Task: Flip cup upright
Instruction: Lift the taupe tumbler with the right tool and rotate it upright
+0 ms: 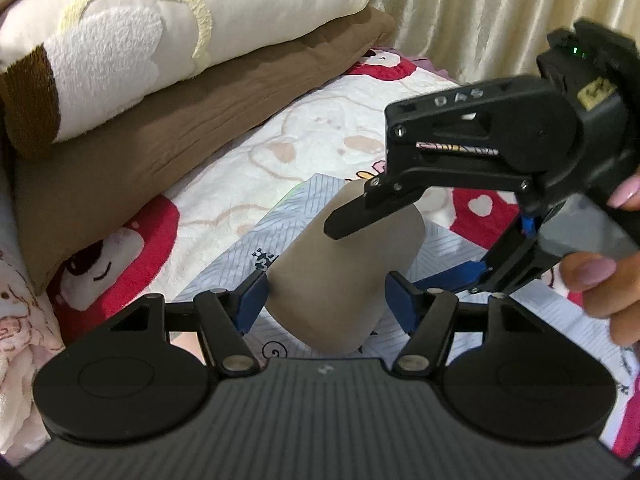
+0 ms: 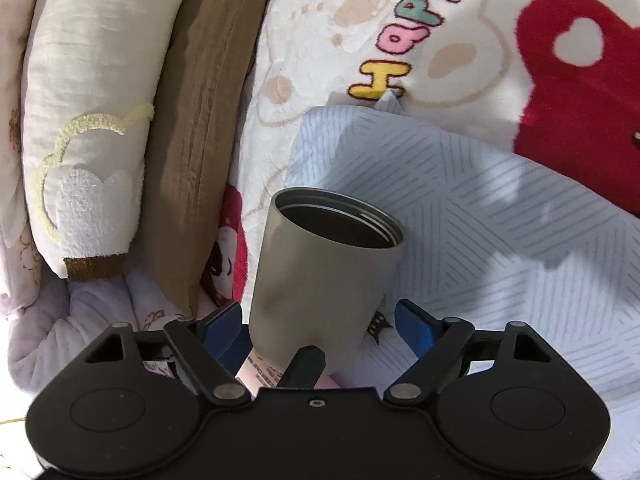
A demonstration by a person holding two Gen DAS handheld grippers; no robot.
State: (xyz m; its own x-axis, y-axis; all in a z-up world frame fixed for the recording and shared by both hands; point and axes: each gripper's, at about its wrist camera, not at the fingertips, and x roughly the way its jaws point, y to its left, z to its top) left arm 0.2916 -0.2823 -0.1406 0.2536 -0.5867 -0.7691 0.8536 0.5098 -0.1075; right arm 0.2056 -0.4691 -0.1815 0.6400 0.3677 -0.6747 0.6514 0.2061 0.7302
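A grey metal cup (image 1: 340, 268) (image 2: 324, 276) is tilted over a pale striped cloth (image 2: 500, 216), its open mouth (image 2: 340, 220) facing away in the right wrist view. My left gripper (image 1: 326, 300) has its blue pads (image 1: 252, 300) on either side of the cup's body, the left pad touching it and the right one a little off. My right gripper (image 2: 320, 328) straddles the cup's closed end with its blue pads (image 2: 416, 328) apart from it. In the left wrist view the right gripper's black body (image 1: 480, 144) hangs over the cup.
The cloth lies on a cartoon-print bed blanket (image 2: 360, 40). A cream pillow (image 1: 140, 40) on a brown cushion (image 1: 180, 140) lies to the left. A beige curtain (image 1: 480, 12) hangs behind. A hand (image 1: 608, 280) holds the right gripper's handle.
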